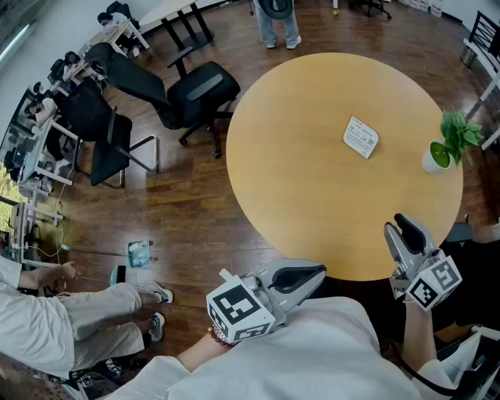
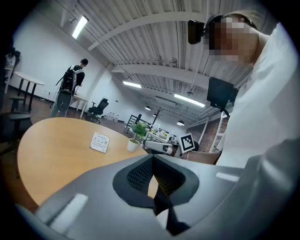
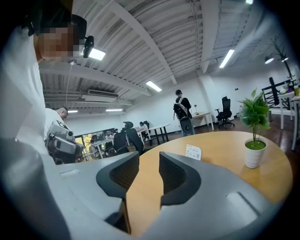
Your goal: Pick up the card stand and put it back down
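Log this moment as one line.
card stand: on table, untouched | left tool: shut, empty | right tool: open, empty

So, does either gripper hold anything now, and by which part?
Nothing is held. The left gripper is shut on nothing, the right gripper is open and empty; the card stand sits untouched on the table.

Print on the small white card stand [image 1: 360,137] too small to read, standing person in jeans [image 1: 279,23] at the far side cut off above the legs by the top edge, seated person in pale clothes [image 1: 47,320] at near left cut by the frame edge
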`<state>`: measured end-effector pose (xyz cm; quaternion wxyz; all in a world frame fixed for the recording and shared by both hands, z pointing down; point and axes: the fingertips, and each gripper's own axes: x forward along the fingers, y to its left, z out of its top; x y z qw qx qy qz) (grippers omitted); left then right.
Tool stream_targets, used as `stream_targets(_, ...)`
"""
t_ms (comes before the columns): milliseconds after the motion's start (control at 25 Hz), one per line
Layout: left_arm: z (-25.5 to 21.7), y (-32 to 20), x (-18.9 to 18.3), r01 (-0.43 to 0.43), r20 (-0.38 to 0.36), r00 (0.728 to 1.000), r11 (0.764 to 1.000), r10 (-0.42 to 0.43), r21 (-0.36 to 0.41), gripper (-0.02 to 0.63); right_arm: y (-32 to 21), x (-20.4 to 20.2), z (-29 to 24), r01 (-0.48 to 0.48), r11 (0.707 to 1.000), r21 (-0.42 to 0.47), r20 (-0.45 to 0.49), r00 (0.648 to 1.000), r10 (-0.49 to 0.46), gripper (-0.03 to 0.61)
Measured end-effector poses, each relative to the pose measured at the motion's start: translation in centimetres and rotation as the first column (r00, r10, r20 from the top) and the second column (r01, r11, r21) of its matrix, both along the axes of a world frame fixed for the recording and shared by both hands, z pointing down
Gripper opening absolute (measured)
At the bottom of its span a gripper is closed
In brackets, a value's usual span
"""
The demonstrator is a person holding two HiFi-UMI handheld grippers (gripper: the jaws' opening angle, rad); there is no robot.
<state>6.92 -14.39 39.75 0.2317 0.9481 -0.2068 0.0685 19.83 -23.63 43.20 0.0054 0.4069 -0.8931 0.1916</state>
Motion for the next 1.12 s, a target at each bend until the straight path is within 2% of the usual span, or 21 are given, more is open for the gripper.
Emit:
stream_targets(160, 0.6, -4.8, 0.6, 0.063, 0.043, 0.997, 0.998, -0.062, -0.011, 0.000, -7.3, 3.5, 2.8, -0.086, 0.994, -0.071, -0.028, 0.996, 0.084, 0.120)
stream_targets(280, 1.2, -7.8, 0.1, 0.135, 0.084, 0.988, 0.990, -0.132, -0.030, 0.000, -12.6, 5.1, 5.2, -0.118, 0.986, -0.114, -0.056, 0.992, 0.112, 0.127)
stream_targets(440, 1.0, -10.2, 0.4, 0.188, 0.143, 0.972, 0.982, -0.185, -0.013, 0.000, -19.5, 6.6, 9.7, -0.123, 0.975, -0.184, -0.084, 0.991, 0.109, 0.164)
stream_targets(520, 1.2, -10.3, 0.3, 0.211, 0.173, 0.963, 0.978, -0.207, -0.001, 0.001, -22.1, 6.8, 11.5, -0.093, 0.979, -0.183, -0.114, 0.991, 0.073, 0.189)
stream_targets(560, 1.3, -10.2, 0.1, 0.227, 0.185, 0.957, 0.974, -0.223, -0.001, 0.000, -23.0, 6.6, 12.2, -0.068, 0.983, -0.169, -0.141, 0.989, 0.044, 0.207)
stream_targets(680, 1.6, -10.1, -0.6, 0.288, 0.206, 0.938, 0.958, -0.279, -0.016, 0.001, -25.3, 6.4, 13.6, -0.021, 0.988, -0.156, -0.210, 0.978, -0.012, 0.210)
stream_targets(840, -0.1, -10.0, 0.4, 0.314, 0.232, 0.922, 0.949, -0.309, 0.016, 0.000, -27.8, 7.8, 13.6, -0.020, 0.979, -0.201, -0.233, 0.972, -0.028, 0.198)
stream_targets(1000, -1.7, -9.7, -0.5, 0.373, 0.252, 0.898, 0.928, -0.361, -0.001, 0.000, -29.0, 7.4, 12.8, 0.021, 0.975, -0.220, -0.238, 0.969, -0.074, 0.198)
stream_targets(1040, -1.9, -9.6, -0.7, 0.389, 0.254, 0.892, 0.921, -0.375, -0.006, 0.000, -29.0, 7.2, 12.7, 0.031, 0.974, -0.224, -0.239, 0.967, -0.086, 0.188)
stream_targets(1120, -2.4, -9.1, -0.9, 0.406, 0.260, 0.883, 0.914, -0.390, -0.010, 0.000, -28.7, 7.0, 12.4, 0.047, 0.973, -0.227, -0.242, 0.965, -0.103, 0.121)
